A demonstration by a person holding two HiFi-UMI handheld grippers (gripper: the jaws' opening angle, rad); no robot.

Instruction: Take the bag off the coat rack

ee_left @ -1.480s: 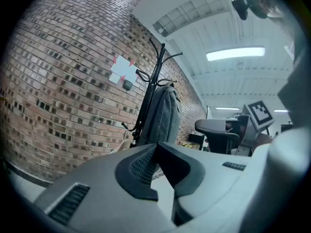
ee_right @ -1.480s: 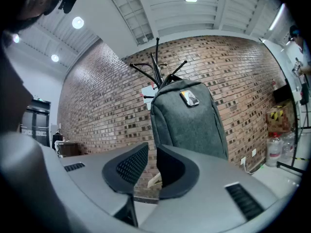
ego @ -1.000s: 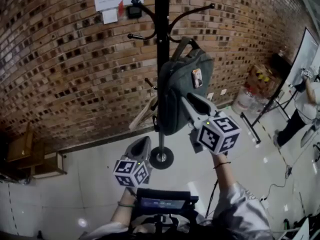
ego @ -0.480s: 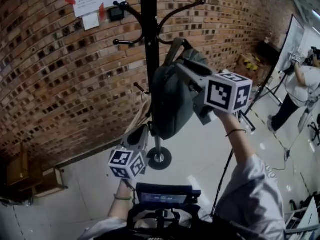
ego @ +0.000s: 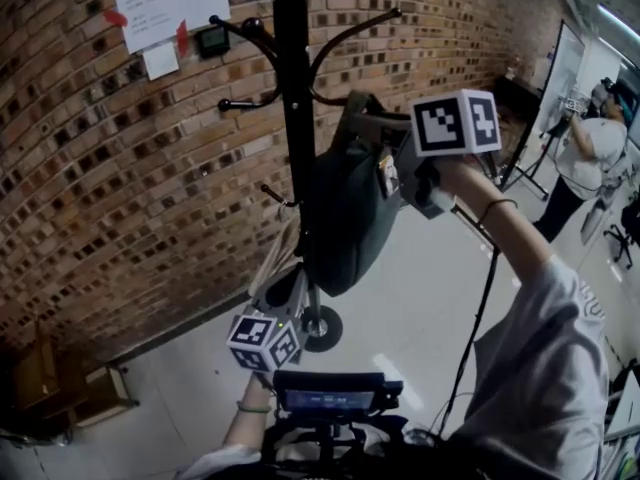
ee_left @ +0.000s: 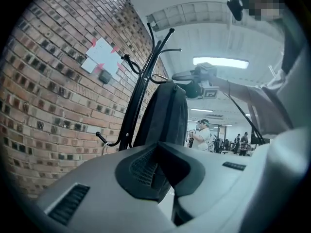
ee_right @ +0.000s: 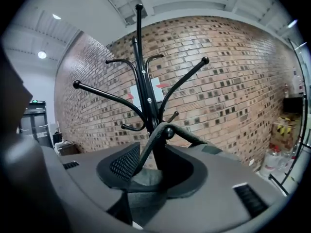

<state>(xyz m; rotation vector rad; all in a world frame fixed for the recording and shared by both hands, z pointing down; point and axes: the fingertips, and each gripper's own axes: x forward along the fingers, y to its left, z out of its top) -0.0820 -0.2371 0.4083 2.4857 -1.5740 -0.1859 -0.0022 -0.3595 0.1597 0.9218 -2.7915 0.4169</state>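
The bag [ego: 345, 208], dark grey-green, hangs at the centre of the head view against the black pole of the coat rack [ego: 292, 118], its top handle [ee_right: 150, 147] looped over a knob-ended hook [ee_right: 168, 131]. At upper left, paper sheets [ego: 165, 8] with red tabs at the corners are stuck to the brick wall [ego: 90, 188], and a small dark box [ego: 212, 40] is fixed just beside them. Lower left of centre, the left hand-held gripper [ego: 284, 288] points up toward the bag's bottom edge, just beside the pole. In its own view its jaws stand apart, released, with the bag's lower end showing through the gap; whether it touches the bag I cannot tell. The rack's round base [ego: 322, 328] sits on the pale floor [ego: 420, 298] below the bag. Right of the bag, the right hand-held gripper [ego: 388, 133] is up at the bag's top. Its jaws have just been opening and stand wide, released, with the handle passing between them and no pad pressing on it. At the far right edge a person [ego: 590, 153] in a light top stands well apart from the rack
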